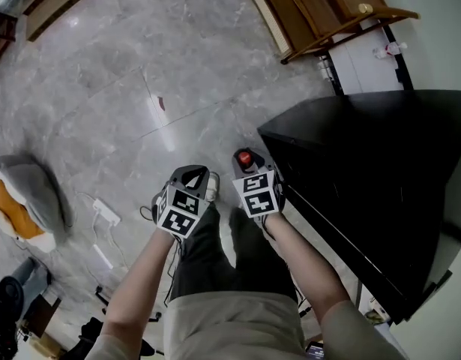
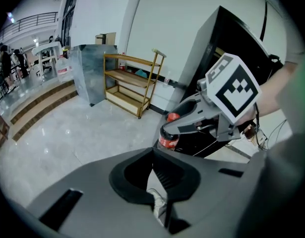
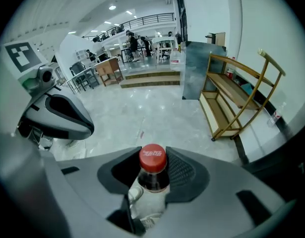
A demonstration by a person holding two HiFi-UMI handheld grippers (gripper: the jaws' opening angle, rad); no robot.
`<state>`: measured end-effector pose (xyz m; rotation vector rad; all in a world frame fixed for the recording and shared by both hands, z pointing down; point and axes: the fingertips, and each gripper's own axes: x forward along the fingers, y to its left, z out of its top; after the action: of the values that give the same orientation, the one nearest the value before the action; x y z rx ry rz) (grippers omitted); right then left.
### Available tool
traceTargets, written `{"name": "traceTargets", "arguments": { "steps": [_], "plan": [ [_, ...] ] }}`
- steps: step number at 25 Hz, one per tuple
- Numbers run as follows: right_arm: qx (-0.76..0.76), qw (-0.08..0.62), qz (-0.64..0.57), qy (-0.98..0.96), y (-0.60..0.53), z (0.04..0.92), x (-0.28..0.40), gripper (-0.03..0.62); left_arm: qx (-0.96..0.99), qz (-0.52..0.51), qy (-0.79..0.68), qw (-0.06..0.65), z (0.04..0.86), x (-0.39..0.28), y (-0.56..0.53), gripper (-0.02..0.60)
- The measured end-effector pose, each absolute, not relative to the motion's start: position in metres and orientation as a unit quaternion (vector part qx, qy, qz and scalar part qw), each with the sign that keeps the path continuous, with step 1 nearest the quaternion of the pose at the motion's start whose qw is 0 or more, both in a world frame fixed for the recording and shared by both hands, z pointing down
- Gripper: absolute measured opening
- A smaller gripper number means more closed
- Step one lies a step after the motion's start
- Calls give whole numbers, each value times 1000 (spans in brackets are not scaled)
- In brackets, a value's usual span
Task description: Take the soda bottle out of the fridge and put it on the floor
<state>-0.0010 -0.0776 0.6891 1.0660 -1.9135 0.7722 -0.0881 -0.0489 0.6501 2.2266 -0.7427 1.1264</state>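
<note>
The soda bottle (image 3: 152, 178), dark with a red cap, stands upright between the jaws of my right gripper (image 3: 153, 175), which is shut on its neck. From the head view the red cap (image 1: 245, 157) shows just ahead of the right gripper (image 1: 250, 168), held above the grey floor beside the black fridge (image 1: 380, 171). The left gripper view catches the bottle (image 2: 168, 137) from the side in the right gripper (image 2: 192, 119). My left gripper (image 2: 153, 168) is shut and holds nothing; it hangs (image 1: 191, 180) just left of the right one.
A wooden shelf rack (image 1: 327, 6) stands against the far wall beyond the fridge. A white power strip (image 1: 106, 212) with cable and a grey-and-orange cushion (image 1: 20, 201) lie on the floor at left. The person's legs and shoes are directly below the grippers.
</note>
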Motion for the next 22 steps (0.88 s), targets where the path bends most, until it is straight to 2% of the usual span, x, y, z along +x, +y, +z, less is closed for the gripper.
{"name": "traceTargets", "arguments": {
  "steps": [11, 22],
  "plan": [
    [442, 398, 327, -734, -59, 828, -18, 129, 809, 436, -260, 297, 795, -108, -32, 6],
    [412, 440, 351, -716, -27, 964, -20, 130, 783, 434, -251, 367, 929, -110, 1, 6]
  ]
}}
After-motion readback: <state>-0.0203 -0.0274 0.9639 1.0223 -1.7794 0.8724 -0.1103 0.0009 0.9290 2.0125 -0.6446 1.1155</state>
